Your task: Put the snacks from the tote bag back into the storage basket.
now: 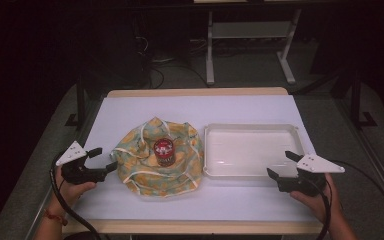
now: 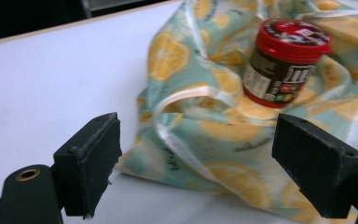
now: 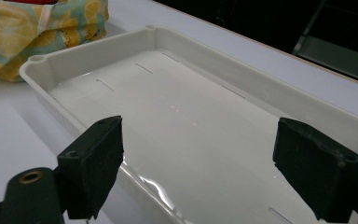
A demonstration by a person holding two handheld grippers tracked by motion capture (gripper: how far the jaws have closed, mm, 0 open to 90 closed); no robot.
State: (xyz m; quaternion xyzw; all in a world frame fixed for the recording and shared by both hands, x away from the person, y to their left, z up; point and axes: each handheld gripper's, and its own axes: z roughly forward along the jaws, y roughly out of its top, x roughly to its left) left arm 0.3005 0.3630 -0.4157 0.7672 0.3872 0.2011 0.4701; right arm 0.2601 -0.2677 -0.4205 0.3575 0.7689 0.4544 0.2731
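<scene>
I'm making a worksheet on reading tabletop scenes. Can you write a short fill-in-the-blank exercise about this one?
1. The dark jar with the red lid stands on the crumpled lemon-print ____.
2. The shallow white plastic tray holds ____.
3. The left gripper has its jaws ____, at the edge of the lemon-print cloth bag.
4. The right gripper hovers at the tray's ____ edge, the one closest to the person.

Missing words: bag; nothing; open; near

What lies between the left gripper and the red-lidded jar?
In the left gripper view, folds of the lemon-print cloth lie between the open left gripper and the jar, which stands on that cloth.
</scene>
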